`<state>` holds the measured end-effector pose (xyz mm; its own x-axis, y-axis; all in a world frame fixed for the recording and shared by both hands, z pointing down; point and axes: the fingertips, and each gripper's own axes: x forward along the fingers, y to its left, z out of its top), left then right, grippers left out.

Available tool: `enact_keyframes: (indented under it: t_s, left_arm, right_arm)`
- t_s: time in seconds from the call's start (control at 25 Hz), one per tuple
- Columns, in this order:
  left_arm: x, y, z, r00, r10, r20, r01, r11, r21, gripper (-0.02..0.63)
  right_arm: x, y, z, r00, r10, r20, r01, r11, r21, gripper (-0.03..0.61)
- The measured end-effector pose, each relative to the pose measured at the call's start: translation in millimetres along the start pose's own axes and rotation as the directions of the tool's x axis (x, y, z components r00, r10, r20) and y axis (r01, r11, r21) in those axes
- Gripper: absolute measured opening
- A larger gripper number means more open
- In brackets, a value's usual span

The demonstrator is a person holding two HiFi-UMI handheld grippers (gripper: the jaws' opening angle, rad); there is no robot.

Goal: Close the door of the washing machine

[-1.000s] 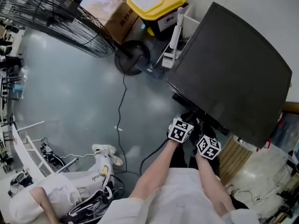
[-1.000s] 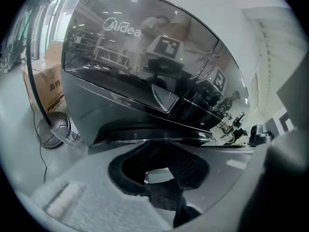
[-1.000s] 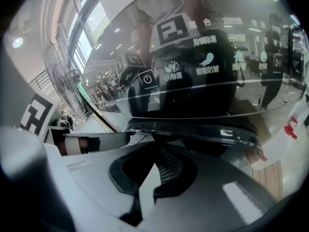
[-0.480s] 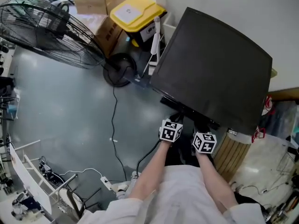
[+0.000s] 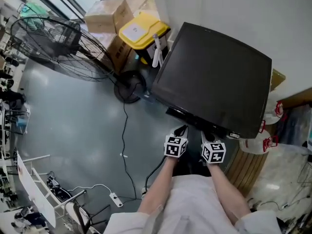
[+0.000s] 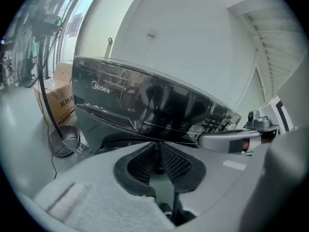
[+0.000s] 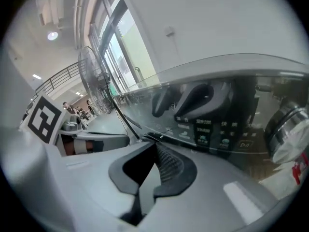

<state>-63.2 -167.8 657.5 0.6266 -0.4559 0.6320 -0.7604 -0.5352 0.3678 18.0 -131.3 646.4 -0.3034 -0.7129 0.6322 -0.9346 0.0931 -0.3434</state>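
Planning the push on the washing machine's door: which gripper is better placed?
Right, probably. The right gripper sits near the middle of the front edge of the door, jaws shut and empty; the left gripper is nearer its left end, jaws closing on nothing.

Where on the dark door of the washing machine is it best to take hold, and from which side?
Probably the front edge, approached from the person's side. The door is a broad, flat panel, and only that thin near lip looks narrow enough to pinch.
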Motion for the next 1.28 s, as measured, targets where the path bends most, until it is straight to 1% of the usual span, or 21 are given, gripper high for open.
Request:
enact_keyframes:
  t_s: [0.08,0.28,0.44,0.64,0.76,0.88,1.08,1.28]
  left_arm:
    - [-7.6,-9.3,1.0,1.0,0.014,0.017,-0.014,1.0,0.001,0.029]
    - [-32.1,-35.4,-4.5,0.997,0.052,0.054,-0.051,0.998,-0.028,0.018]
    - [-49.0,-51.9,-4.7,0.995,0.076,0.069,-0.075,0.997,-0.016,0.018]
    - [-70.7,-63.8,0.6,0.984,0.125,0.123,-0.12,0.991,-0.052,0.006]
    - [-78.8,-72.0,-3.7,0.977,0.151,0.151,-0.144,0.988,-0.055,0.006]
    - [-83.3,-78.8,-13.3,0.972,0.179,0.151,-0.171,0.983,-0.063,0.006]
    - [-86.4,-89.4,-8.9,0.97,0.184,0.159,-0.178,0.983,-0.053,0.006]
    - [-87.3,-86.4,-5.1,0.964,0.214,0.156,-0.209,0.977,-0.048,0.006]
  right_arm:
    - [-10.1,2.2,5.8,0.999,0.035,0.014,-0.034,0.999,-0.003,0.005]
    - [-30.2,13.9,4.7,0.993,0.117,-0.016,-0.117,0.993,-0.031,0.005]
    - [-48.7,18.8,12.6,0.989,0.146,0.009,-0.145,0.987,-0.07,0.005]
    - [-69.7,22.9,9.7,0.98,0.2,0.002,-0.198,0.973,-0.114,0.005]
    - [-79.8,17.7,4.2,0.98,0.2,0.011,-0.197,0.973,-0.116,0.005]
    - [-86.8,11.6,-0.9,0.982,0.186,0.018,-0.184,0.978,-0.101,0.005]
    - [-92.5,8.7,2.5,0.978,0.208,0.031,-0.203,0.973,-0.11,0.005]
    - [-96.5,9.4,-1.3,0.972,0.233,0.006,-0.229,0.96,-0.16,0.004]
